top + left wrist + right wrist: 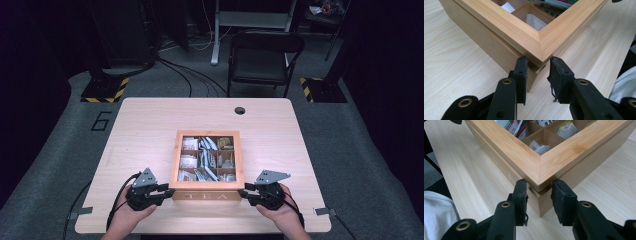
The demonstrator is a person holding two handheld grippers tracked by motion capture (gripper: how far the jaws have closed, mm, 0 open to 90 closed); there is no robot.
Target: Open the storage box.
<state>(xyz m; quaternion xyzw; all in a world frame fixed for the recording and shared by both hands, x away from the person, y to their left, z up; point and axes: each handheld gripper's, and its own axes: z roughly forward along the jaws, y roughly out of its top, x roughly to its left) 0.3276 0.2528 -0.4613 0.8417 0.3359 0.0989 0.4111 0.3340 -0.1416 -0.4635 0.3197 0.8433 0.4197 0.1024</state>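
At the near edge of the table [140,115], two hands come in from below, each with a gripper. The left gripper [161,190] is at the near left corner of the tea box [206,196], and the right gripper [248,191] is at its near right corner. Both point inward and a little away from the person, toward the box.

In the left gripper view, the left gripper [537,65] has its two jaws on the two sides of the box corner [540,53], at the seam under the lid frame. The jaws are clenched on this corner. In the right gripper view, the right gripper [539,187] grasps the other corner [539,182] in the same way; the pads press on the two faces that meet there.

The tea box lies in the middle of the table, nearer to the person than to the far edge. It is almost square, a little longer from near to far, and its sides run parallel to the table edges. The front wall with the word TEA faces the person and lies between the two grippers. Its lid [173,158] is a wooden frame, and through it the compartments with tea bags [205,159] are visible.

Farther away, a round hole [240,110] is near the far edge of the table. Behind the table a dark chair [265,55] stands on the grey floor.
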